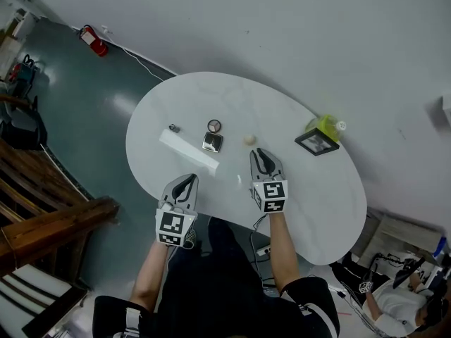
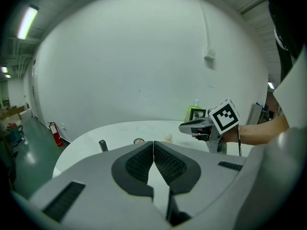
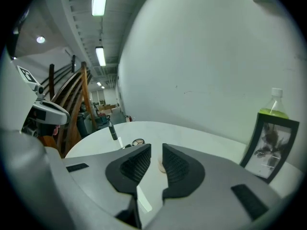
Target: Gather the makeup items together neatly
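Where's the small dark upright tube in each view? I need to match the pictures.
Head view: dark tube stands left on the table, left of the round item.
Left gripper view: tube lower left of centre.
Right gripper view: tube left of centre.
Shared landmark: picture frame.

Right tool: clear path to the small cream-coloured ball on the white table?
Probably yes. The small cream-coloured ball lies just ahead of the right tool, with only bare white table between them; its jaws, barely apart, would need widening.

Bare table (image 1: 317,189) beside picture frame (image 1: 316,142)
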### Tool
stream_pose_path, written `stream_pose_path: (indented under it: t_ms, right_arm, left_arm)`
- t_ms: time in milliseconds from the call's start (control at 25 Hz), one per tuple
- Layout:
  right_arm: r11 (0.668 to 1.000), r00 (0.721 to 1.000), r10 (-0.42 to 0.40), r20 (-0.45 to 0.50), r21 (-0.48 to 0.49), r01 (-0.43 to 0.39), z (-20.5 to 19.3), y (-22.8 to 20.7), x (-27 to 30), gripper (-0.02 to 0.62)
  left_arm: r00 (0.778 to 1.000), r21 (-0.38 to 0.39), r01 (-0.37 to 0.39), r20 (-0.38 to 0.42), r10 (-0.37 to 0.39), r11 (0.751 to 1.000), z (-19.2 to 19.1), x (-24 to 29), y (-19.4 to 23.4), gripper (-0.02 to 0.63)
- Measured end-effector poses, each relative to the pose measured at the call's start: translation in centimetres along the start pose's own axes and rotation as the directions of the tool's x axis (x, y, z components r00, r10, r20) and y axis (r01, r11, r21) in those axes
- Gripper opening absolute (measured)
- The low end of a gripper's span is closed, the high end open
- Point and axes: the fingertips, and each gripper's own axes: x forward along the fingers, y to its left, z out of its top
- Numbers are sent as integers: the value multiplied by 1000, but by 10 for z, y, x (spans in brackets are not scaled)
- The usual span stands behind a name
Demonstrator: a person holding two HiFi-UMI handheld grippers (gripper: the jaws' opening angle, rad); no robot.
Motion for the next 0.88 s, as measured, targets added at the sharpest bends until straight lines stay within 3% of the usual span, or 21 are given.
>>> stream_pose_path:
  t_ms: [80,680,880]
  right_arm:
    - [1000,1000,18,-19,5,-18,-6,-4,13,134]
    - [998,989,32,-142,-40,-38,-38,-17,71,166]
    - [998,986,-5,-165,-63,-6,-44,-22,75,166]
  left_arm:
    - [1000,-4,-11,-5,11,1000,-1,2,2,20]
    - [997,-29,-56,-49,55,998,-10,10,13,20]
    - [996,-37,-80,-45,78,996,-6,10,18,20]
